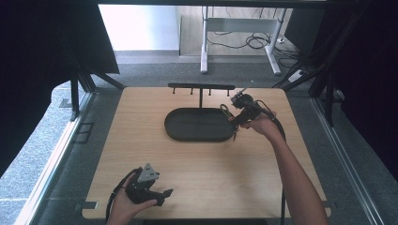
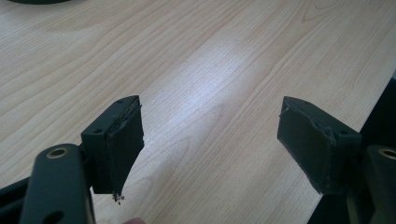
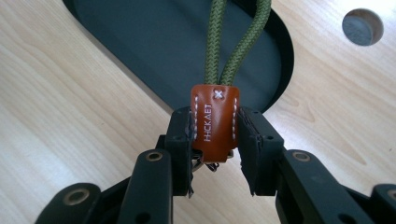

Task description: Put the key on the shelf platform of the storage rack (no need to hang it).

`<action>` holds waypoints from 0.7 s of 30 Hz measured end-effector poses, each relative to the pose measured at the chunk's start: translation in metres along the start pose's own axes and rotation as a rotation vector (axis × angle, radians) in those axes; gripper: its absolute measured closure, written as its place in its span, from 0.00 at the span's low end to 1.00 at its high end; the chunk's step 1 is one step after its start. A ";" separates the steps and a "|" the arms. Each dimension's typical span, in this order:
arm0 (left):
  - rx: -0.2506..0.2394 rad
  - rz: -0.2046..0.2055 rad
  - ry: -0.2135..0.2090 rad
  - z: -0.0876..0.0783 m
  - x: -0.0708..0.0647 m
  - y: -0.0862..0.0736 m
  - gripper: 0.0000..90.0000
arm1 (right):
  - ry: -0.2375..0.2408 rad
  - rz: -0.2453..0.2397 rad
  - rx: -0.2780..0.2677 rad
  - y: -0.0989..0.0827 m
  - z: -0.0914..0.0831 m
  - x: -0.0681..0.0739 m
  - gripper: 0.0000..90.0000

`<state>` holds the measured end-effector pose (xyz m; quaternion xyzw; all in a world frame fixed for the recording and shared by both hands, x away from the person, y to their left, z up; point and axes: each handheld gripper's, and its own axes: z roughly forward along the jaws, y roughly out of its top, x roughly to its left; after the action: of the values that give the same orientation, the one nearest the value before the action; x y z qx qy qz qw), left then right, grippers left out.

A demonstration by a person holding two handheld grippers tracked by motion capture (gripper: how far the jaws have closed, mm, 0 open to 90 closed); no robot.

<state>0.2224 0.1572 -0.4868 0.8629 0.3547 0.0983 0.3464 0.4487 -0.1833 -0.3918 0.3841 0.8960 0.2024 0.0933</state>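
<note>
Keychain (image 3: 215, 119): brown leather tab with a green cord loop (image 3: 233, 42), clamped between the fingers (image 3: 182, 135) of the right gripper (image 3: 215, 154). Grip is on the tab's two side edges, stamped face up toward the camera, so the cord runs straight out ahead of the fingers and hangs free. Something metal, probably the ring, pokes out below the tab, too hidden to tell.

Ahead of and under the fingers sits the dark oval tray (image 3: 140, 56); the cord loop crosses over its far end. In the high view the right gripper (image 1: 239, 108) is at the tray's (image 1: 199, 124) right end, raised and tilted, with the black hook rack (image 1: 201, 86) just beyond it. My read: gripping the stiff tab leaves the loop open and presented forward, which fits hanging it on one of the rack's pegs. Could equally be a drop into the tray, can't tell from this.

Left gripper (image 2: 210, 140): fingers spread wide, nothing between them, bare worktop (image 2: 210, 70) beneath. In the high view it is parked at the near edge of the worktop, well apart from tray and rack, likely just kept out of the way.

Risk: the tab is gripped by thin edges, so it may twist if the cord snags.
</note>
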 end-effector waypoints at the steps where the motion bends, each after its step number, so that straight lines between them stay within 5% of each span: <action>1: -0.001 0.000 0.001 0.000 0.000 0.000 0.26 | -0.003 -0.003 0.003 0.002 0.001 0.001 0.75; 21: -0.003 0.000 -0.002 -0.001 0.001 -0.001 0.26 | 0.009 0.003 0.015 0.033 0.027 0.001 0.75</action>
<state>0.2221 0.1586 -0.4864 0.8623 0.3543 0.0983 0.3481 0.4783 -0.1543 -0.4023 0.3852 0.8973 0.1977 0.0861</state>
